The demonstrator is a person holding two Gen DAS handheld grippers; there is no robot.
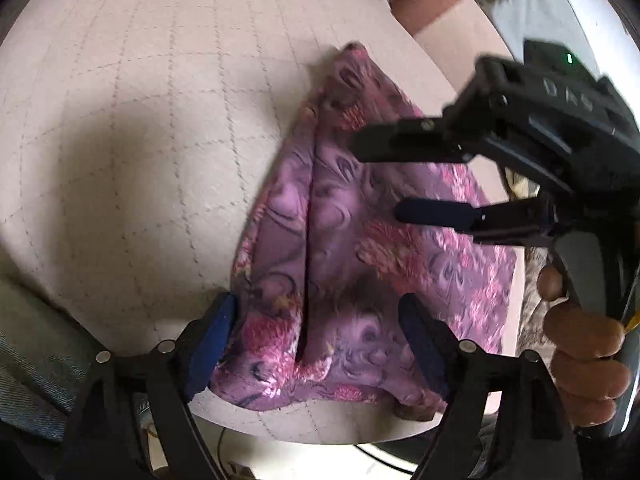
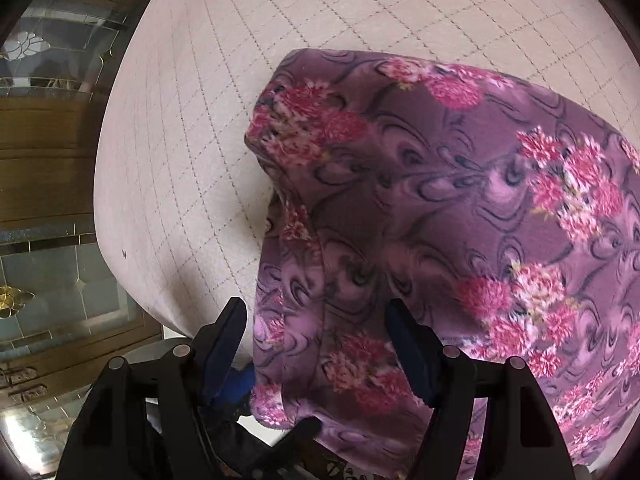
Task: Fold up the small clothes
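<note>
Quilted table [image 1: 140,128], pale pink, filling most of both views. Purple flowered garment [image 1: 320,240] spread at the near right edge, partly folded, one corner drooping off the rim. Left claw [image 1: 320,344] spread wide, straddling the near hem without pinching it. Right claw [image 1: 380,178] likewise agape, poised just above the cloth's middle, gripping nothing.

Risk, as a guess: overhanging cloth sliding off the edge if tugged toward the near side; a pinch taking only the top layer and spoiling the fold.

Only in the left view: the right hand [image 1: 584,344] on its handle and a long crease down the cloth. Only in the right view: a glass-fronted cabinet [image 2: 48,160] at far left and the bunched fold at the cloth's left end.
</note>
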